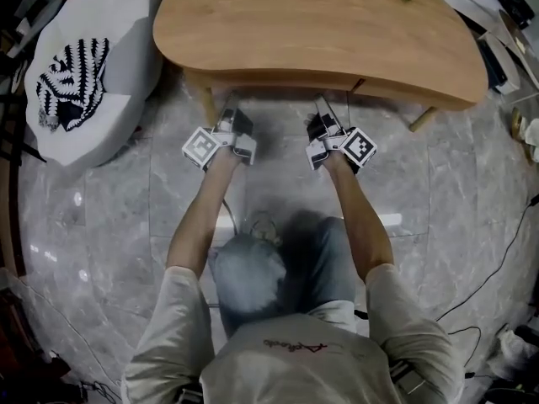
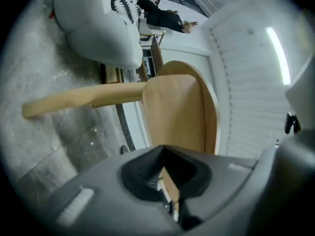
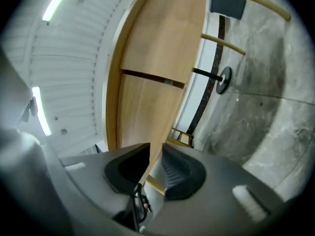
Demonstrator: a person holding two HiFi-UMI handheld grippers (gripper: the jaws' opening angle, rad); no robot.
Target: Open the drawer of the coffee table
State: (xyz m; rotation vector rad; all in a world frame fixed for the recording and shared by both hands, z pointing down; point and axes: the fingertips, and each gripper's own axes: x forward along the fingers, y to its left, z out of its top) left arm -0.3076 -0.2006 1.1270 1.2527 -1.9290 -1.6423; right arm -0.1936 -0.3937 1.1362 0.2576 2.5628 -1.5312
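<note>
Marble floor point(image 1: 278, 188), curved wooden coffee table point(image 1: 320, 23)

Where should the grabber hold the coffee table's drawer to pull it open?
Probably the bottom edge of the drawer front, coming from the person's side and slightly below. The front looks flat, with no knob showing, and the tabletop overhangs it, so the top edge is tucked away while the lower edge hangs free.

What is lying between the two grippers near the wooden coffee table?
Only bare grey marble floor lies between the left gripper and the right gripper; the head view shows it.
</note>
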